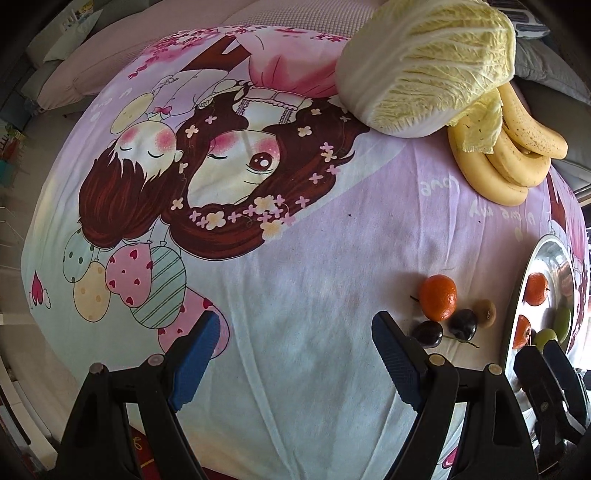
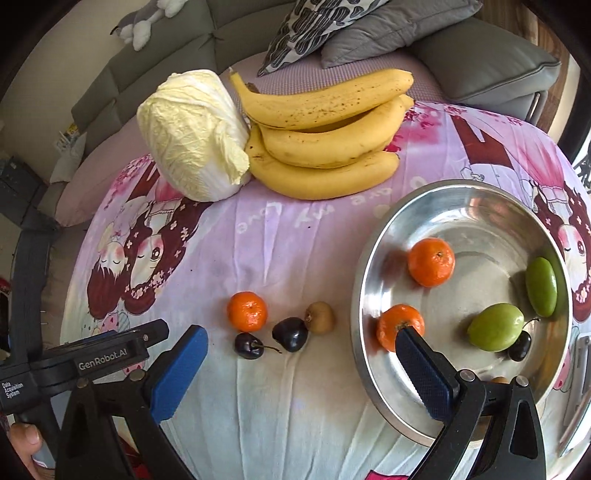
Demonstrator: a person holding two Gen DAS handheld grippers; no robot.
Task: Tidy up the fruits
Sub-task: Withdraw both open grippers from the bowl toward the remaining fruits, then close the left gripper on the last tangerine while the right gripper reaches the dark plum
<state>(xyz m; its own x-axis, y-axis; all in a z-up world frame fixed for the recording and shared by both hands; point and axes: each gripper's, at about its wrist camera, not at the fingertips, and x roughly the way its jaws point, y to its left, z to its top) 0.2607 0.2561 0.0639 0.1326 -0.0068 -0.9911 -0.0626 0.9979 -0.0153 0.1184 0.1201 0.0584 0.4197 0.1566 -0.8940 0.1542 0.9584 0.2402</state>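
Observation:
On the cartoon-printed cloth lie a tangerine (image 2: 246, 311), a brown kiwi (image 2: 320, 317) and two dark cherries (image 2: 248, 345) (image 2: 290, 334). The left wrist view shows the same tangerine (image 1: 437, 297) and kiwi (image 1: 484, 313) just right of my left gripper (image 1: 295, 354), which is open and empty above bare cloth. A steel bowl (image 2: 480, 236) holds two tangerines (image 2: 431, 261), two green fruits (image 2: 495, 326) and a cherry (image 2: 520, 345). My right gripper (image 2: 301, 373) is open and empty, its right finger over the bowl's near rim.
A bunch of bananas (image 2: 325, 136) and a napa cabbage (image 2: 195, 136) lie at the far side of the cloth. Behind them is a grey sofa with cushions (image 2: 369, 33). A person's thumb (image 2: 22, 439) shows at the lower left.

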